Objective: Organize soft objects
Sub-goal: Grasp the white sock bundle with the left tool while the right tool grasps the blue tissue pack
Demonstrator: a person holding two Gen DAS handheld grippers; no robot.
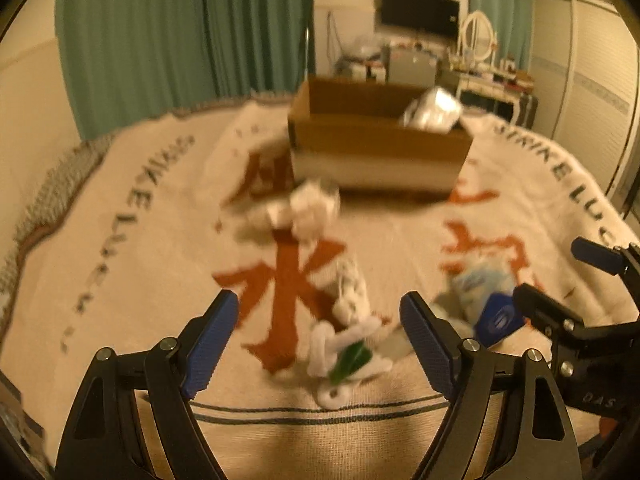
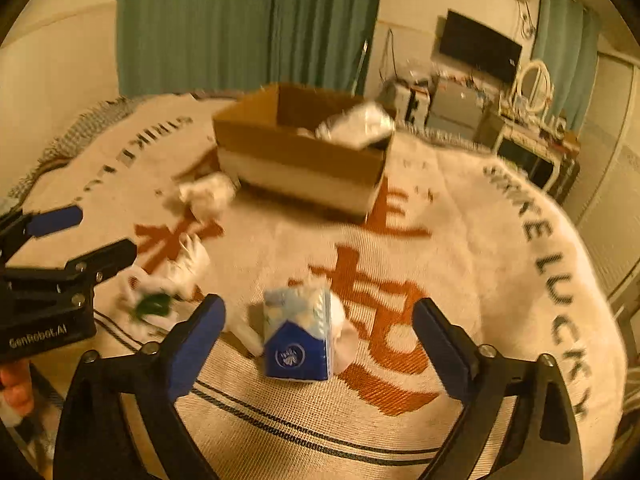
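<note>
step: reach-to-grasp | left hand-held gripper (image 1: 320,340) agape over white-green bundle (image 1: 348,352) | right hand-held gripper (image 2: 320,344) agape around blue tissue pack (image 2: 298,336) | both items short of cardboard box (image 2: 296,152) | next: close, carry to box

Blanket (image 2: 460,216): cream, rust-orange characters, black lettering, dark stripes at edge. Tissue pack (image 2: 298,332): blue and white. Cardboard box (image 2: 296,152): brown, white band below. Curtains (image 1: 180,32): teal. Gripper pads (image 1: 210,344): blue.

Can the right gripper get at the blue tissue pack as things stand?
Probably yes. The right gripper has its jaws open, and the blue tissue pack lies on the blanket right between them, with nothing in the way.
</note>
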